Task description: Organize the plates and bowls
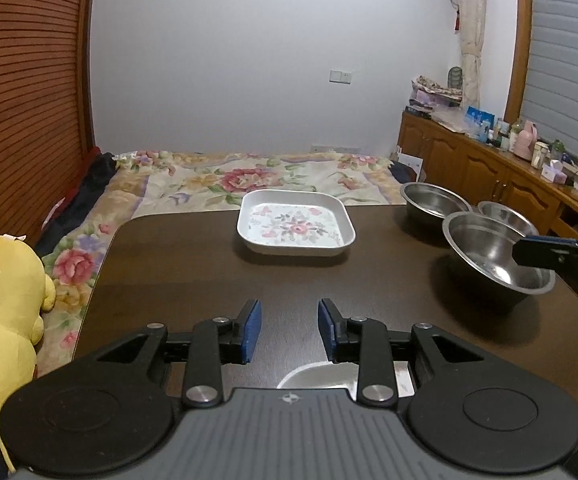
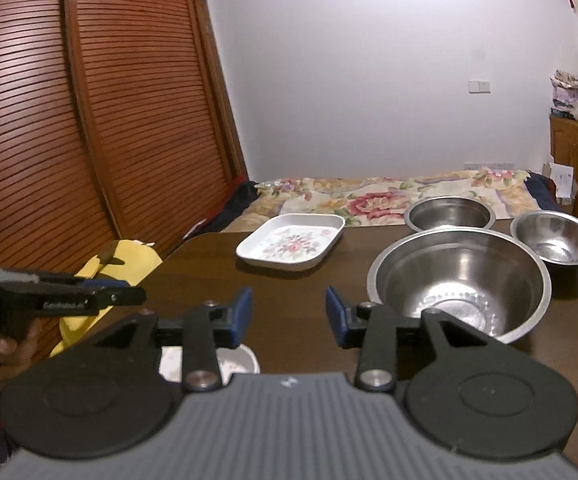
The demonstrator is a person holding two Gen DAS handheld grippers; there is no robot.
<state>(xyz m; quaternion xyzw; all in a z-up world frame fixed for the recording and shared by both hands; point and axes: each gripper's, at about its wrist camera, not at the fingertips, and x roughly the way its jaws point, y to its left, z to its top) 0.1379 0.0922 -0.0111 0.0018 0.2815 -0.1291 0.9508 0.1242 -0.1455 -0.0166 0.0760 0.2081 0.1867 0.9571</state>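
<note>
1. Dark wood table (image 2: 297, 300) fills the foreground, with a flowered bedspread and a plain wall behind it.
2. Taking the square floral dish (image 1: 295, 226) as landmark: three steel bowls stand to its right. The large bowl (image 2: 461, 280) is nearest the camera, the deep bowl (image 2: 449, 212) lies behind it, and the small bowl (image 2: 555, 238) is farthest right.
3. Nearer the camera than the dish, a pale round plate (image 2: 235, 360) shows under the grippers; mostly hidden, it may be one plate or a small stack.
4. Count: one square dish, three bowls, at least one round plate.
5. Left gripper (image 1: 289, 330) is released, jaws apart over bare table, nothing between them.
6. Right gripper (image 2: 289, 314) is likewise released and empty, just left of the large bowl.
7. Judged step: between placements, with both hands free. The next move likely calls for closing on a bowl rim to nest the bowls, smaller into larger.
</note>
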